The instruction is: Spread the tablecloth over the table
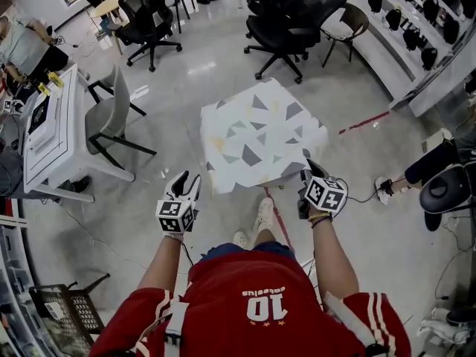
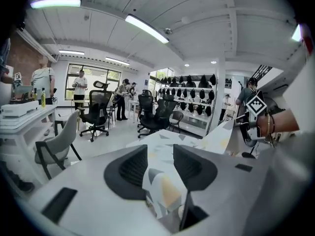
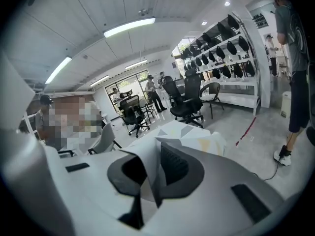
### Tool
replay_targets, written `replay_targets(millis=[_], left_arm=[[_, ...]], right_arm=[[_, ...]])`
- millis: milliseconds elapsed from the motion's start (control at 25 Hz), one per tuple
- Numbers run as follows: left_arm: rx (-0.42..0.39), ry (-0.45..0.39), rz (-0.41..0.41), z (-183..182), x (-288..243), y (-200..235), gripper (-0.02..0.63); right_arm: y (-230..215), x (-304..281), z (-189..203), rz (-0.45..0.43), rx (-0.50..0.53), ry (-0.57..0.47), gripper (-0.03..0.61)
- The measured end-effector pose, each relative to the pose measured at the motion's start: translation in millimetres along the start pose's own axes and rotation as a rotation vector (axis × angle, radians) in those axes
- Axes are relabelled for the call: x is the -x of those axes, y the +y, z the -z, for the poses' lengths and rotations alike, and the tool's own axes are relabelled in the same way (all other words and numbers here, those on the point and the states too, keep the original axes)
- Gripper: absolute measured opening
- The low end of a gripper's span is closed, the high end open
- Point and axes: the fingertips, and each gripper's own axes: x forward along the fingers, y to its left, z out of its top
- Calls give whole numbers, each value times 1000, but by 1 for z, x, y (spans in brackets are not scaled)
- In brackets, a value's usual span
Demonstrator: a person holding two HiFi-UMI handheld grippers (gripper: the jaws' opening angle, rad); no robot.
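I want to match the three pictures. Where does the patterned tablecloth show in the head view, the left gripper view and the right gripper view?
Head view: the tablecloth is at the centre, a patterned square.
Left gripper view: low centre, running up between the fingers.
Right gripper view: centre, with a fold between the fingers.
Shared landmark: the black office chairs beyond the cloth.

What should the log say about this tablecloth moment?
cloth: white tablecloth with grey and yellow triangles, draped flat, sides hanging | left gripper: shut on its near edge | right gripper: shut on its near edge
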Motion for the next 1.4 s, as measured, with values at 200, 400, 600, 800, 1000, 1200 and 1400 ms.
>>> replay_targets(millis=[200, 400, 600, 800, 1000, 1200, 1400], left_arm=[[-4, -27, 41, -17, -7, -15, 168], [31, -28, 87, -16, -9, -32, 168], [22, -21, 140, -19, -17, -48, 168], [12, -19, 179, -22, -21, -63, 167], [7, -25, 196, -24, -26, -71, 167], [6, -35, 212, -29, -36, -78, 167], [10, -47, 232, -36, -45, -90, 167]], right_arm=[[3, -1, 16, -13, 39, 50, 57], [4, 4, 29, -1, 106, 100, 74], [5, 10, 43, -19, 211, 183, 92], [-1, 24, 65, -45, 473, 366, 120], [-12, 42, 83, -66, 604, 475, 154], [-25, 62, 103, -75, 584, 534, 190], [-39, 74, 97, -38, 492, 484, 190]])
